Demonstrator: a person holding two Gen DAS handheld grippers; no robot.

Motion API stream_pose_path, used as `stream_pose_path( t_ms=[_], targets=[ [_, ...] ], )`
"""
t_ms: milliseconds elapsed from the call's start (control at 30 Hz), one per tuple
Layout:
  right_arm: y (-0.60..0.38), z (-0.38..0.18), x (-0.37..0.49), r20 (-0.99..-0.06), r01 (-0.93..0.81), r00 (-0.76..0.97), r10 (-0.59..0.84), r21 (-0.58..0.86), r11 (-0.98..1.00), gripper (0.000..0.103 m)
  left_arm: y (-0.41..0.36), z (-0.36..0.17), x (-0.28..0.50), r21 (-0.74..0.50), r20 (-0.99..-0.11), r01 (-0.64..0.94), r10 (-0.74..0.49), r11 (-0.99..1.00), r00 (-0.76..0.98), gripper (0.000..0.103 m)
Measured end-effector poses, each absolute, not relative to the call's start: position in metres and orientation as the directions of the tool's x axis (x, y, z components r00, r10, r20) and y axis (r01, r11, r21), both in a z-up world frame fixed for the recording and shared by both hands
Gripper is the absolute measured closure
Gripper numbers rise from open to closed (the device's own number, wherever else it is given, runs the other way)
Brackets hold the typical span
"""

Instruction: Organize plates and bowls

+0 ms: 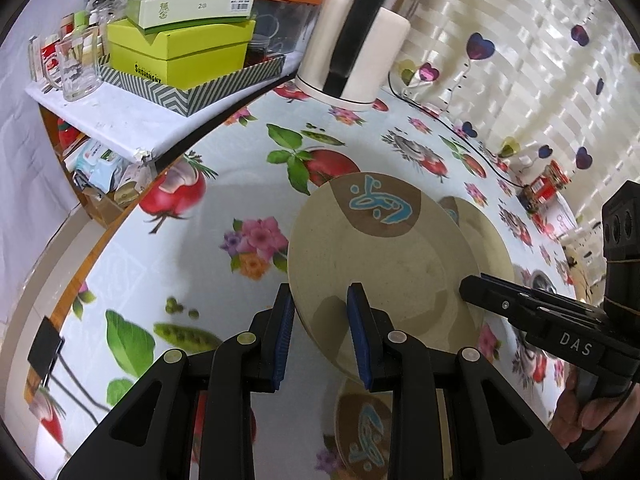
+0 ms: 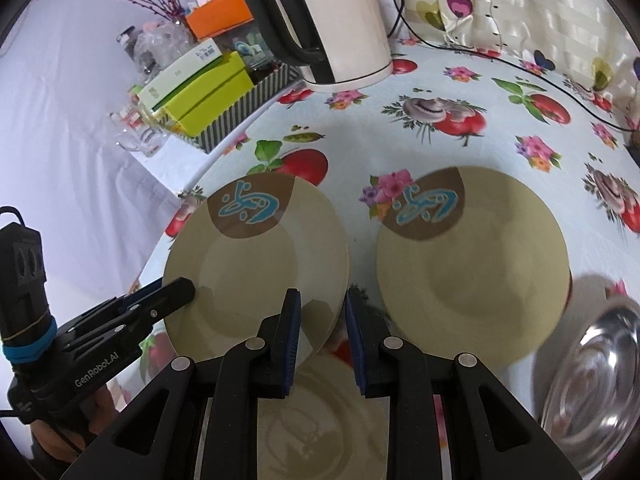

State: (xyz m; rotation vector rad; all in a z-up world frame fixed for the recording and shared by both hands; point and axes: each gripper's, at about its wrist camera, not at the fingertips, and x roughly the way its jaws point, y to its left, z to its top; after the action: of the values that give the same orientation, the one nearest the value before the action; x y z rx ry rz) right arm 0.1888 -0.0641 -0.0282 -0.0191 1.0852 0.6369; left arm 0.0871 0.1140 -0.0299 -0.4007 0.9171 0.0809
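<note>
Bright, even indoor light — soft shadows fall on the tablecloth (image 2: 400,152) beside the plates (image 2: 472,264). The steel bowl (image 2: 592,380) glares and blurs. Fisheye bending and dark corners — both views soften toward the edges.

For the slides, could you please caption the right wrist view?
Both grippers, left and right, hold one beige round plate by its rim above the floral tablecloth, beside a matching plate.

open tablecloth (image 1: 208,248) left of the plates — kettle (image 2: 344,24) and boxes (image 1: 180,52) block the back.
</note>
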Motion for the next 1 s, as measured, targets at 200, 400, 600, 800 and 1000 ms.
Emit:
stream_pose_path(
  t_ms=[200, 400, 600, 800, 1000],
  targets=[
    [-0.078, -0.027, 0.167, -0.828, -0.483, 0.31, 0.467, 0.286, 0.827, 0.081, 0.101, -0.03, 0.068, -0.297, -0.79, -0.219, -0.11, 0.929, 0.603, 0.075],
    [-0.092, -0.031, 0.145, -0.833, -0.463, 0.305, 0.462, 0.294, 0.836, 0.081, 0.088, -0.03, 0.052, -0.286, -0.797, -0.201, -0.116, 0.937, 0.593, 0.075],
    [-0.103, -0.032, 0.126, -0.835, -0.452, 0.307, 0.457, 0.295, 0.842, 0.081, 0.078, -0.031, 0.037, -0.284, -0.799, -0.187, -0.125, 0.94, 0.589, 0.075],
    [-0.111, -0.035, 0.112, -0.84, -0.445, 0.305, 0.449, 0.291, 0.847, 0.081, 0.071, -0.035, 0.027, -0.283, -0.805, -0.177, -0.133, 0.943, 0.578, 0.075],
    [-0.116, -0.04, 0.103, -0.849, -0.437, 0.296, 0.438, 0.287, 0.852, 0.081, 0.065, -0.039, 0.022, -0.28, -0.811, -0.168, -0.14, 0.945, 0.567, 0.075]
  ],
)
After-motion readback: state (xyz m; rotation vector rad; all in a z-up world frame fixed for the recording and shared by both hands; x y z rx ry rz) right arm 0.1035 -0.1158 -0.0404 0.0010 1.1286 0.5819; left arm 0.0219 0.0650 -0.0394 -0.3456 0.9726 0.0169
